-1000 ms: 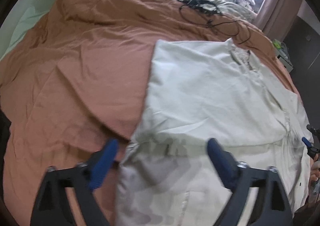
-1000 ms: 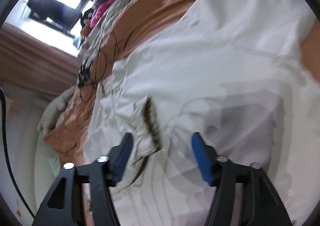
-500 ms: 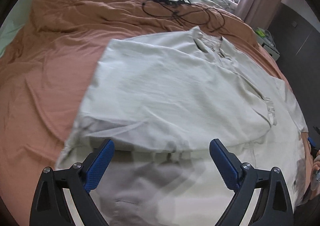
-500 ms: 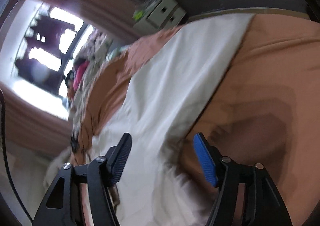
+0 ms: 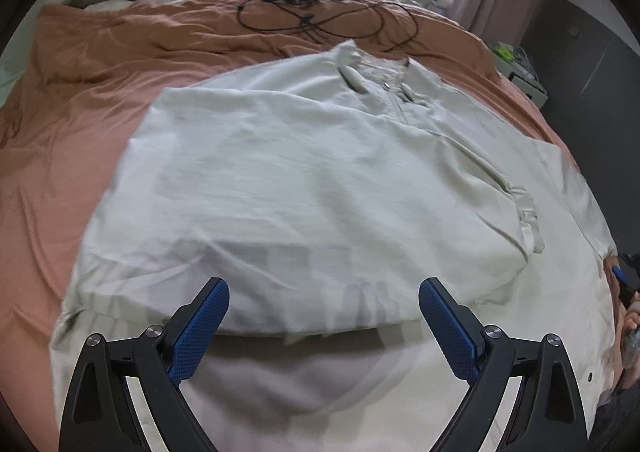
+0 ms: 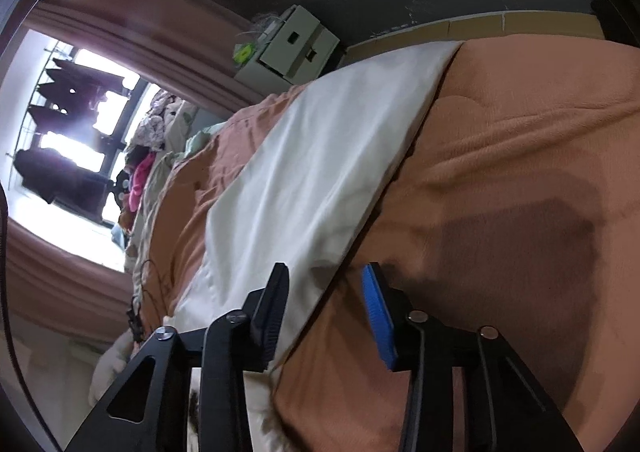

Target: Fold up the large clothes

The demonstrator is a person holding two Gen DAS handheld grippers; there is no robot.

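On the bed's orange cover [image 5: 92,99], the pale shirt [image 5: 304,179] lies part-folded mid-bed, left claw [image 5: 323,308] spread wide above its near fold, right claw [image 6: 325,294] just narrowing, ungripped, astride the shirt's edge, seemingly about to pinch it for the next fold.

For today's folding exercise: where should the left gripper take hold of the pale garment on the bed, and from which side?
Probably the near folded edge of the pale garment, approached from the near side: that edge lies raised just ahead of the open left gripper.
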